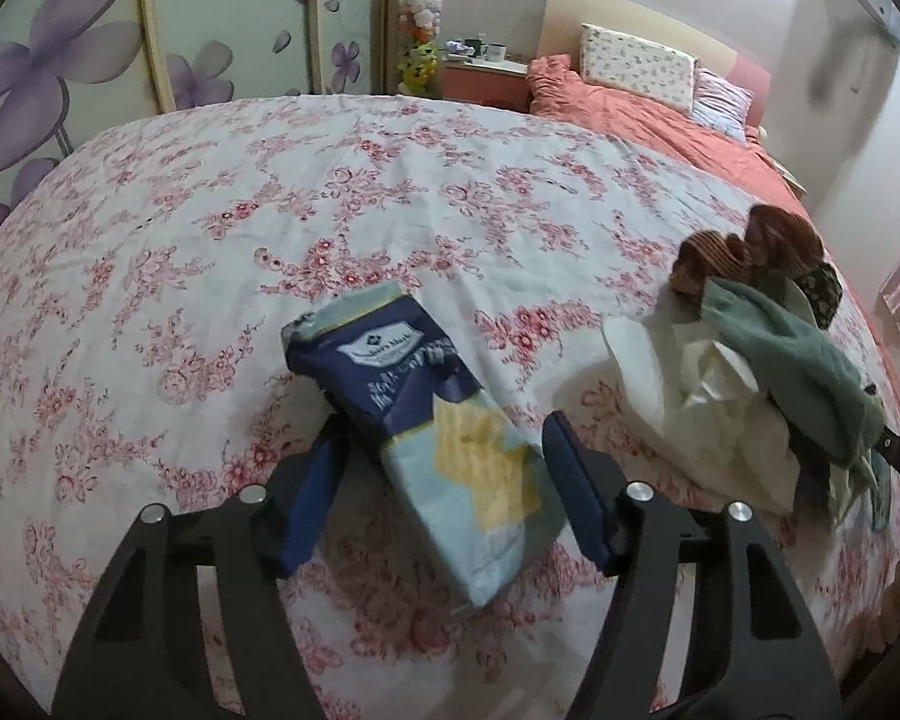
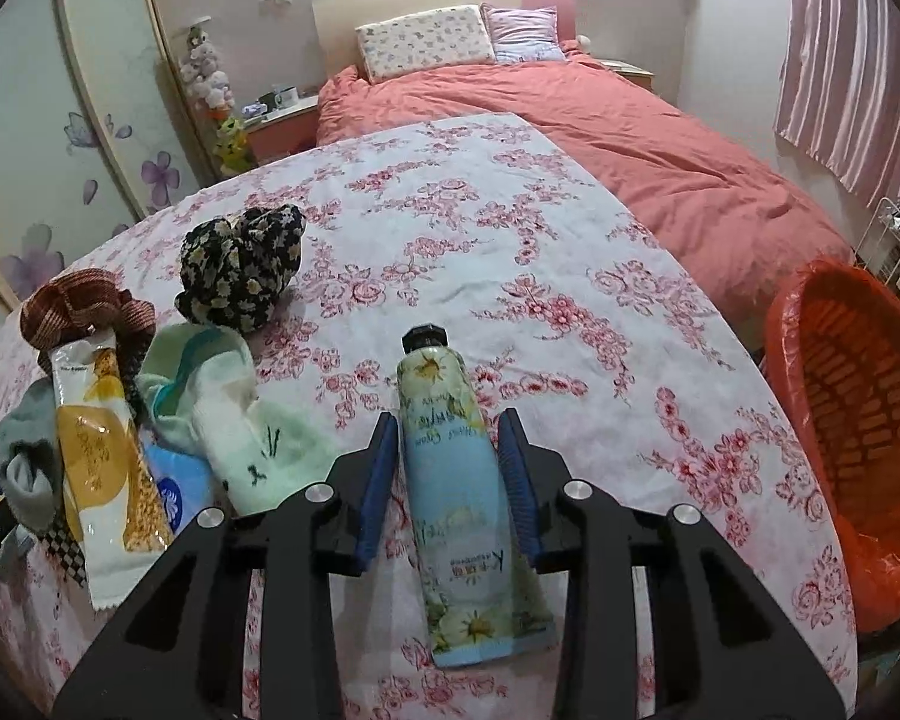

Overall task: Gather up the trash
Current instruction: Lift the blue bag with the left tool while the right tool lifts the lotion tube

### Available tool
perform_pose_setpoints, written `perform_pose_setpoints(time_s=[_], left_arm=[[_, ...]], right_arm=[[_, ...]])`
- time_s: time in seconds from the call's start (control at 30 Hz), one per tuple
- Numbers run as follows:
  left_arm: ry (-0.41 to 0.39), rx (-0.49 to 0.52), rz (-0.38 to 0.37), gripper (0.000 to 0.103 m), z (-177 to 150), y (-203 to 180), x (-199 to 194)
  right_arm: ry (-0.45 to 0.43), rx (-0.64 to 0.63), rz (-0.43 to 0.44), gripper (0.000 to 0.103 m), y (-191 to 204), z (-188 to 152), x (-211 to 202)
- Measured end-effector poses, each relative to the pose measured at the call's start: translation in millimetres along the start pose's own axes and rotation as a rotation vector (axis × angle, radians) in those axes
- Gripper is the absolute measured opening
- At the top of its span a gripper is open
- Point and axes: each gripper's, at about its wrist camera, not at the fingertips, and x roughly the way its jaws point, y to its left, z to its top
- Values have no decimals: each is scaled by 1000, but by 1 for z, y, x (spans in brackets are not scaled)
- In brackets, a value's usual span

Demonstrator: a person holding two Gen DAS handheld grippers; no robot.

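Big flowered bedspread [image 2: 450,228] under everything, and off to the right of the right gripper [image 2: 450,450], just past the bed's edge, sits the orange bin [image 2: 846,420] with its liner, mouth tilted toward us. That's the relation to watch: the bin lies well to the right, so the right hand looks the nearer one to drop first.

To the right gripper's left, a heap of socks, scrunchies and a yellow sachet [image 2: 108,438].

Now the right gripper itself: pads pressed on both sides of a hand cream tube [image 2: 462,480], gripped around the middle. The tube's long axis runs straight along the fingers, black cap pointing away, crimped end toward the camera.

Left gripper [image 1: 438,450]: jaws standing apart, straddling a blue snack wrapper [image 1: 426,420] that lies on the bedspread between them. The left pad is touching or nearly so; the right pad stands clear. Its long axis runs slantwise, far end leaning left. Not gripped yet, I'd say.
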Motion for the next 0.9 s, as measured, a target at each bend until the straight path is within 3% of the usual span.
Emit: perform_pose_setpoints(time_s=[0.3,0.53,0.73,0.9], left_arm=[[-23,11,-11,45,6,4,2],[-18,-1,4,48,10,6,7],[-55,38,-8,34,10,2,1],[-102,43,-37,34,11,4,-18]], right_arm=[[-2,1,29,28,-6,2,0],[1,-22,-3,31,0,3,3],[-2,-35,24,28,-5,0,-3],[-25,5,76,28,-18,-5,-19]])
